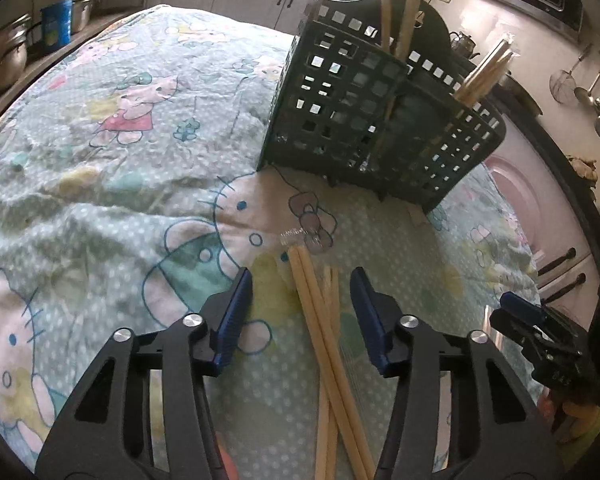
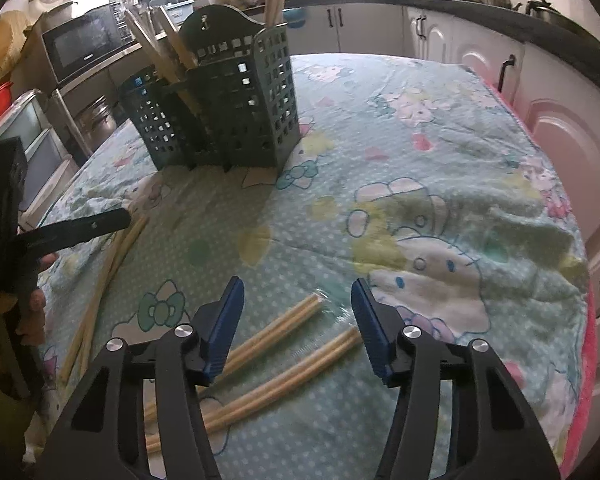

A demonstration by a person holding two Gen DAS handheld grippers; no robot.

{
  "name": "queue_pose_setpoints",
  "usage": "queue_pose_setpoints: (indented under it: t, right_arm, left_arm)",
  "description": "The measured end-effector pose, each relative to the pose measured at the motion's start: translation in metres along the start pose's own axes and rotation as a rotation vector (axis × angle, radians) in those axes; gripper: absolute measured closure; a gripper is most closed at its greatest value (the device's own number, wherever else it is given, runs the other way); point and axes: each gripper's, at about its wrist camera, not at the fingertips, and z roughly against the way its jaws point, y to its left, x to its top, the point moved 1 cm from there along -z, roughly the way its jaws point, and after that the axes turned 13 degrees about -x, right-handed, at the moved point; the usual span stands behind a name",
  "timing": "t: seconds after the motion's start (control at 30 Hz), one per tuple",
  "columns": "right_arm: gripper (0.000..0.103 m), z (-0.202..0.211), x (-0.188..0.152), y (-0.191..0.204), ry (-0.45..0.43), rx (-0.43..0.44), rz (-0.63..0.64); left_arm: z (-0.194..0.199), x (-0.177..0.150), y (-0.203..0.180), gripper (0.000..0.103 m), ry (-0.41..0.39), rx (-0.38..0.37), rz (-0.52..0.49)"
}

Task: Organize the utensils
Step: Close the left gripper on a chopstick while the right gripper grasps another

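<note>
Cartoon-print tablecloth (image 2: 380,140), green slotted holder (image 2: 228,112) with chopsticks upright; left gripper (image 1: 300,296) spread wide over loose chopsticks (image 1: 320,320), gripping nothing; right gripper (image 2: 298,304) likewise agape above two pairs (image 2: 284,332)

Pale, smooth matt wooden chopsticks (image 1: 320,320) between black plastic tongs (image 1: 300,300) with ribbed blue pads (image 1: 236,312), on rumpled printed cloth (image 1: 100,160); beyond the tongs, dark green perforated plastic holder (image 1: 340,112).

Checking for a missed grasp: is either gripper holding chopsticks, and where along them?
Neither. The left gripper and right gripper are both open above chopsticks lying loose on the cloth.
</note>
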Motion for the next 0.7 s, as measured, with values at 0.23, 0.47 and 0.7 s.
queue_pose_setpoints:
  t: [0.23,0.47,0.7]
  right_arm:
    - [0.069,-0.021,0.002,0.001,0.062,-0.016,0.025]
    - [0.095,-0.019,0.006,0.001,0.033,0.021,0.025]
    - [0.1,-0.008,0.017,0.009,-0.013,0.078,0.013]
  left_arm:
    - [-0.006,0.008,0.003,0.07,0.006,0.001,0.007]
    - [-0.011,0.012,0.002,0.077,0.008,0.011,0.005]
    - [-0.011,0.017,0.005,0.094,0.008,0.021,0.008]
